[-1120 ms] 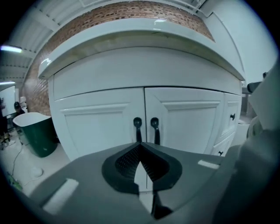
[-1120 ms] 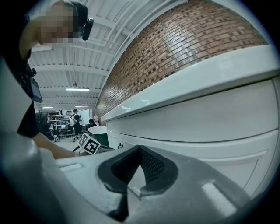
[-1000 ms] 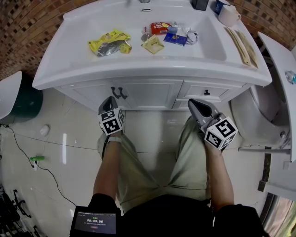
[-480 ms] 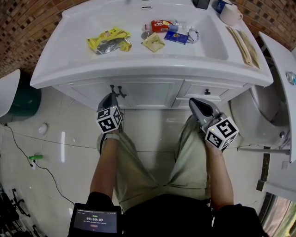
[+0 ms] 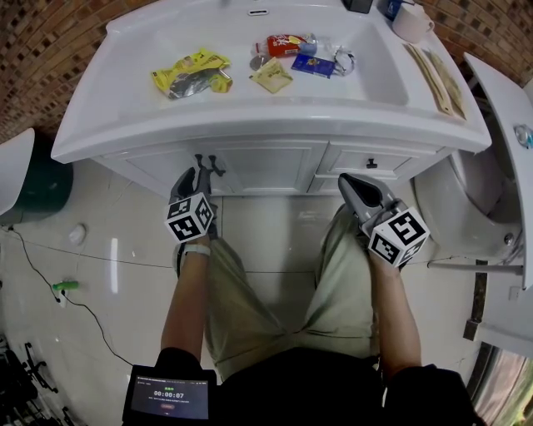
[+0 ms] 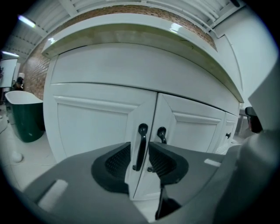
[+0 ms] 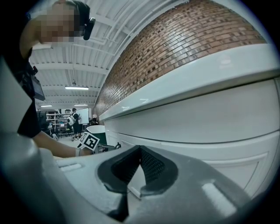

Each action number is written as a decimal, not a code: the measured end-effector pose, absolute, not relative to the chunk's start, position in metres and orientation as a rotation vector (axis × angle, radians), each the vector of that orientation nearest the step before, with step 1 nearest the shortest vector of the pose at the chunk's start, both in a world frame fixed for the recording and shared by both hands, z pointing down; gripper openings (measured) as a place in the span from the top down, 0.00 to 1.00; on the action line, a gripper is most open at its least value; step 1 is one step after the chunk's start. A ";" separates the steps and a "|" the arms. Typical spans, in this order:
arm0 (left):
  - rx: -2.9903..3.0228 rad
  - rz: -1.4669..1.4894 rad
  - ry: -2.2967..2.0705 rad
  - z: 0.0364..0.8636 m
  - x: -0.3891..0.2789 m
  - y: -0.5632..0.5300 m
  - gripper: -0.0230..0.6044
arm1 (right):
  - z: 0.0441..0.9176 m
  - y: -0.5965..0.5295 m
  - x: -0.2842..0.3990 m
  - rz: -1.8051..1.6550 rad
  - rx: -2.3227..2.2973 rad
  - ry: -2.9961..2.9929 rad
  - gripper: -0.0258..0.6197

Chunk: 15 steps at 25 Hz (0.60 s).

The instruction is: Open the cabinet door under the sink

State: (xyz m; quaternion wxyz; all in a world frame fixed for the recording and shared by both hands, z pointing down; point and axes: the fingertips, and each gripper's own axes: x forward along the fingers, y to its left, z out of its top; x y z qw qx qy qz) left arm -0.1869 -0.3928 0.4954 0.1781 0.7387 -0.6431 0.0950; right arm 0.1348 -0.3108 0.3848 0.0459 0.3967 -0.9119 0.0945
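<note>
The white cabinet (image 5: 266, 170) under the sink has two doors that meet at a pair of black handles (image 5: 208, 163). In the left gripper view, the left door's handle (image 6: 140, 146) stands upright between my jaws, and the right door's handle (image 6: 162, 134) is just beyond. My left gripper (image 5: 195, 176) (image 6: 140, 165) is open, one pad on each side of that handle and not pressing it. The doors look closed. My right gripper (image 5: 351, 186) (image 7: 139, 153) hangs shut and empty in front of the cabinet's right part, below the counter edge.
The sink basin (image 5: 166, 37) holds several packets, and a mug (image 5: 410, 23) stands at the back right. A drawer knob (image 5: 371, 163) sits right of the doors. There is a toilet (image 5: 466, 200) at right, a dark green bin (image 5: 37, 187) at left and a cable (image 5: 58, 287) on the floor.
My left gripper has moved forward and slightly left, up to the cabinet handles, so the left handle now lies between its jaws. The right gripper has barely moved.
</note>
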 end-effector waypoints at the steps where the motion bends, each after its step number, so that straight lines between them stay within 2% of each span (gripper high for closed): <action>1: 2.112 0.282 -1.806 0.495 -0.183 -0.393 0.69 | 0.385 -0.311 0.135 0.289 1.211 -2.785 0.97; 3: 2.133 0.319 -1.796 0.499 -0.179 -0.397 0.69 | 0.385 -0.312 0.135 0.290 1.212 -2.784 0.97; 4: 2.130 0.330 -1.801 0.501 -0.180 -0.400 0.72 | 0.385 -0.312 0.134 0.290 1.212 -2.783 0.97; 5: 2.125 0.333 -1.807 0.503 -0.182 -0.402 0.80 | 0.384 -0.313 0.133 0.290 1.211 -2.781 0.97; 8: 2.144 0.355 -1.811 0.505 -0.180 -0.407 0.85 | 0.385 -0.313 0.132 0.297 1.206 -2.782 0.97; 15: 2.214 0.399 -1.781 0.507 -0.175 -0.419 0.87 | 0.386 -0.311 0.139 0.320 1.213 -2.793 0.97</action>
